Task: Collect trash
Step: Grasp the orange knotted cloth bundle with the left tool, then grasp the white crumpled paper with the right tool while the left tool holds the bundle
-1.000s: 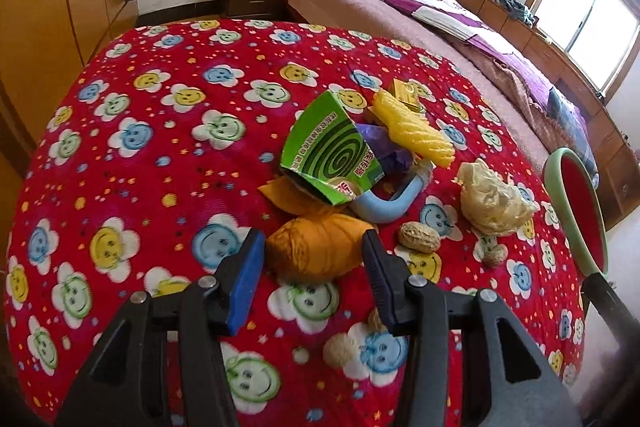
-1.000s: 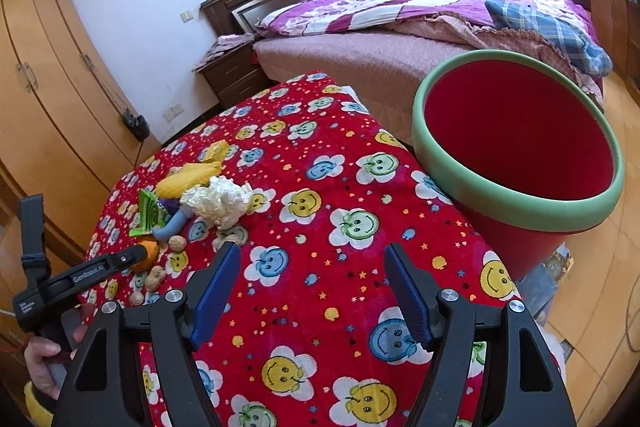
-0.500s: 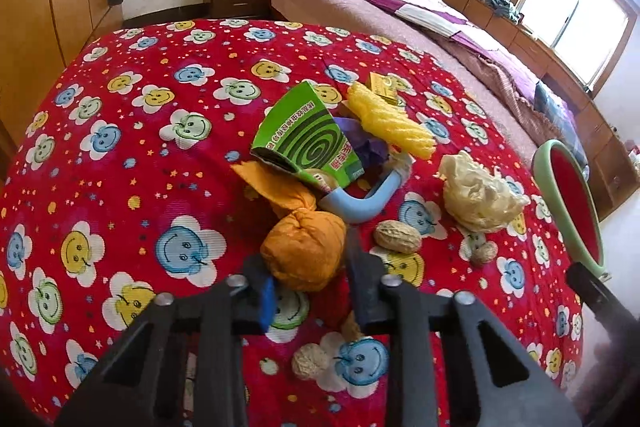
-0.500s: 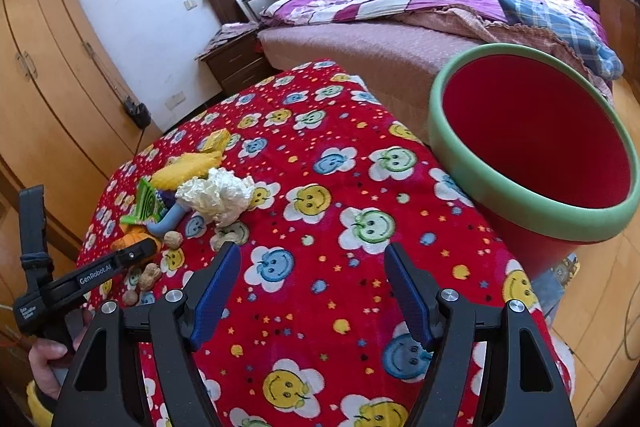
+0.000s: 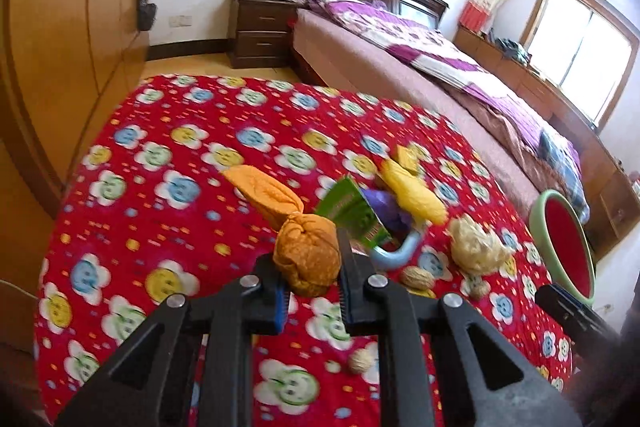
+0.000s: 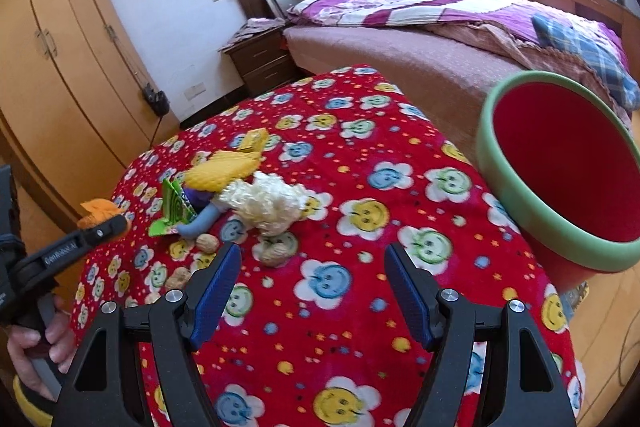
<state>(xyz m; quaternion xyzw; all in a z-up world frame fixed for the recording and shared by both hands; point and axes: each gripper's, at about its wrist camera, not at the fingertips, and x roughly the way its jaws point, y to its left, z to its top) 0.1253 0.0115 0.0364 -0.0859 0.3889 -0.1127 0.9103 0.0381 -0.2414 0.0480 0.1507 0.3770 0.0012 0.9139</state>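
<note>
The left hand-held gripper (image 5: 311, 293) is closed on the orange knotted cloth (image 5: 307, 254), above the desk (image 5: 160, 227); the right hand-held gripper (image 6: 312, 291) is open, empty. The red bin (image 6: 560, 163) looks empty; most trash remains

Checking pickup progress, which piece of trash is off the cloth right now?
The orange knotted bag, clamped in the left gripper; the rest lies on the red cloth.
</note>
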